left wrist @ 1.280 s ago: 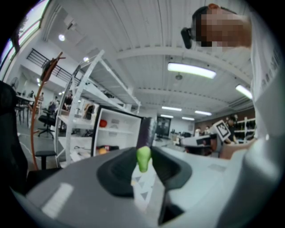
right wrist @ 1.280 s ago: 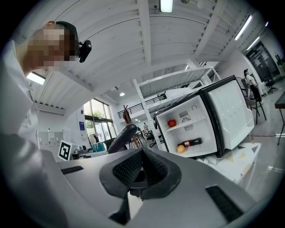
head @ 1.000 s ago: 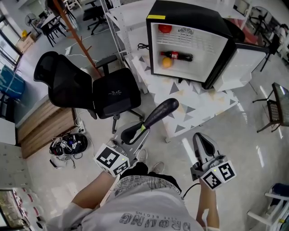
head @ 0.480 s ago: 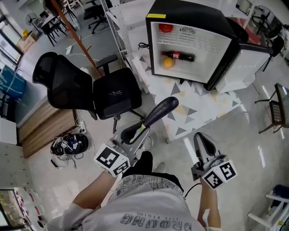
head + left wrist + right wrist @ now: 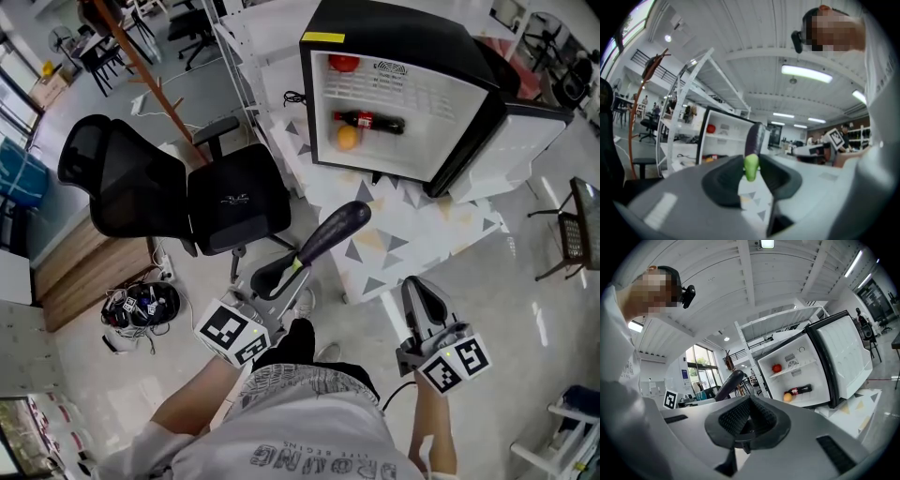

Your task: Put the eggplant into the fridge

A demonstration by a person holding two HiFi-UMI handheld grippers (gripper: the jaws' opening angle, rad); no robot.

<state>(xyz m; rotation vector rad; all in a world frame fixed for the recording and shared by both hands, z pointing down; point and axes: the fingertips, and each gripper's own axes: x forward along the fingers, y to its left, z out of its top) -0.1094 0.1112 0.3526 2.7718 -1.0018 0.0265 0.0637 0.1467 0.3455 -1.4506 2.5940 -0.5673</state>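
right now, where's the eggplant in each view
head view: eggplant at centre, slanting up-right out of the left gripper.
left gripper view: eggplant dead centre, its green stem between the jaws.
right gripper view: eggplant left of centre, above the jaws.
shared landmark: the open fridge, top right in the head view, left of the eggplant in the left gripper view, right in the right gripper view.

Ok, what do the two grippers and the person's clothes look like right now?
The left gripper and the right gripper both have light grey bodies with curved black textured jaw pads. Each carries a white marker cube printed with black squares. A dark cable trails from the right one. The person wears a pale short-sleeved T-shirt with grey lettering.
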